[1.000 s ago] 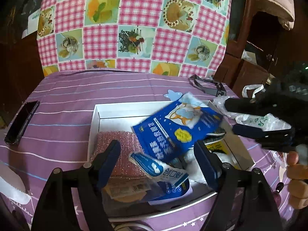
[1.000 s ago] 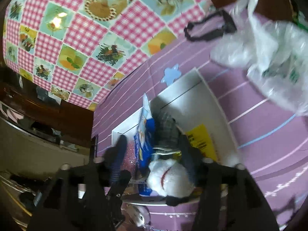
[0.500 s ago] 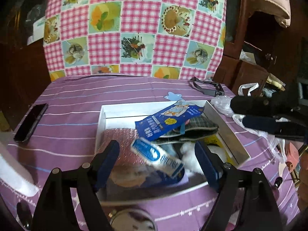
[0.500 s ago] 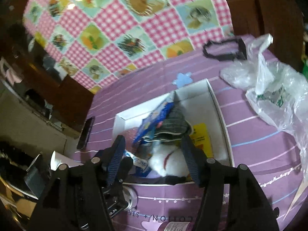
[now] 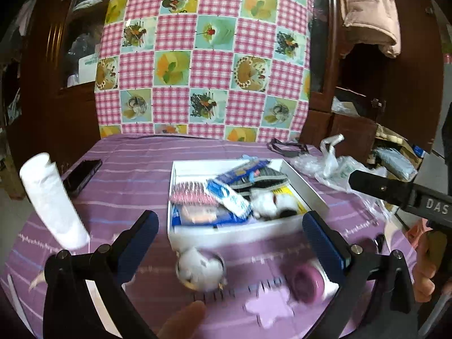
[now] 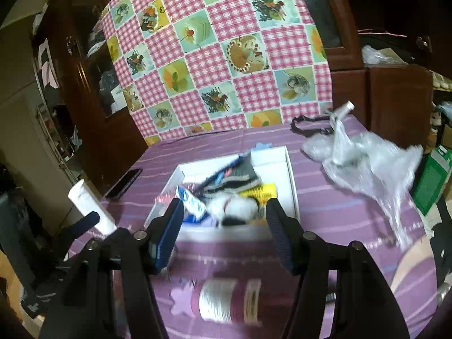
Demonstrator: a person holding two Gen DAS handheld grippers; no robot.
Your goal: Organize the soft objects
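A white box (image 5: 240, 230) on the purple table holds a pink sponge (image 5: 192, 196), blue packets (image 5: 228, 199), a grey plaid cloth (image 5: 268, 176), a yellow packet (image 5: 282, 190) and a white plush toy (image 5: 265, 203). My left gripper (image 5: 231, 237) hovers in front of the box, its jaws opening wide with nothing between them. One finger of the right gripper (image 5: 378, 186) reaches in from the right. In the right wrist view my right gripper (image 6: 226, 226) stands open and empty before the box (image 6: 291, 175), with the plush toy (image 6: 234, 206) beyond its fingertips.
A white roll (image 5: 50, 197) and a dark phone (image 5: 82, 175) lie left of the box. A clear plastic bag (image 5: 333, 166) and a black strap (image 5: 288, 147) lie to its right. Near the front edge are a round white object (image 5: 200, 268) and a purple-capped bottle (image 5: 308, 282).
Both grippers have pulled back from over the box toward the table's near edge. The left jaws have spread wider. The right gripper has rolled to level.
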